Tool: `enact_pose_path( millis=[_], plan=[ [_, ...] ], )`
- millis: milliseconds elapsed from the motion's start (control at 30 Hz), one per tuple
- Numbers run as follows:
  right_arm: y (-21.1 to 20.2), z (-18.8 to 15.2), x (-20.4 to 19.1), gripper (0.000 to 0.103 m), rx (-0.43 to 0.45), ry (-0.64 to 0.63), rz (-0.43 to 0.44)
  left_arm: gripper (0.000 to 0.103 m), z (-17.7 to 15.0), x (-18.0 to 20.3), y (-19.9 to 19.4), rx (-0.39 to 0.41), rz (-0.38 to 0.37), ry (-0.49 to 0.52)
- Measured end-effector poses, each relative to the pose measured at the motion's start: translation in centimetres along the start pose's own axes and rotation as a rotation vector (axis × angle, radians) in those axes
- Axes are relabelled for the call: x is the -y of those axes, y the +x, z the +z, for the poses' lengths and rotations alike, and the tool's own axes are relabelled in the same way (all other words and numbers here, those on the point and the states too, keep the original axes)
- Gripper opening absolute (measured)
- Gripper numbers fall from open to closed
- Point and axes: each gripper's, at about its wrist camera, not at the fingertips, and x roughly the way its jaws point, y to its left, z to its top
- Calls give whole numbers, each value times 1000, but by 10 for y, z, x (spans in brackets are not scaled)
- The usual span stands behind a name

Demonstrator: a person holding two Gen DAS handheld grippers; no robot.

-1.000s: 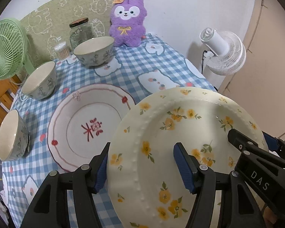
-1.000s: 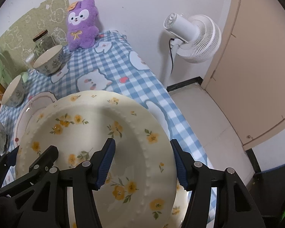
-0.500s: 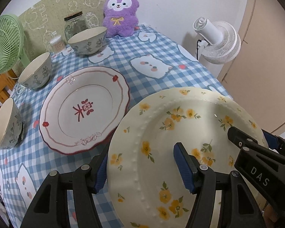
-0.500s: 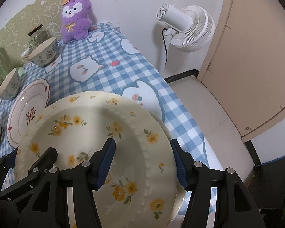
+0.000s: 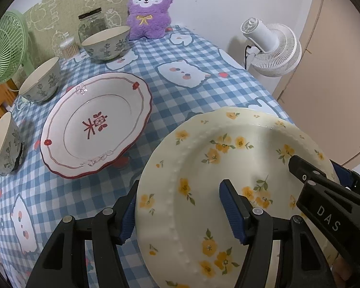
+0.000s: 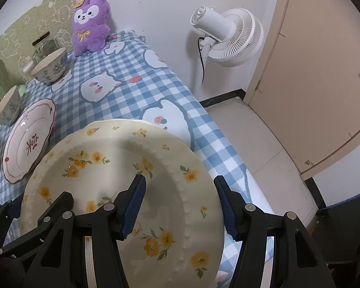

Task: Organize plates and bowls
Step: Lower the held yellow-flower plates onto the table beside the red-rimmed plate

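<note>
Both hand-held grippers are clamped on the yellow-flower plate, left hand-held gripper over its left rim, right hand-held gripper over its right rim, tilted above the table. Further back sits the red-trimmed plate, then three bowls.

White wall, beige door, perhaps tiled floor.

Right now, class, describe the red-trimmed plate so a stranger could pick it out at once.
Start at the blue checked tablecloth. Left of the yellow-flowered plate lies the red-trimmed plate, flat on the cloth beside three bowls. Only it has a scalloped red rim and a red character in the middle.
</note>
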Motion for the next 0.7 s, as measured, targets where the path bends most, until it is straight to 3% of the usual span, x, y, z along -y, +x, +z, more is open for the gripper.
enact_pose_path(
  millis=[700],
  plan=[
    [9, 5, -18, 62, 58, -90, -75, 64, -6, 3, 3, 50, 33, -10]
  ],
)
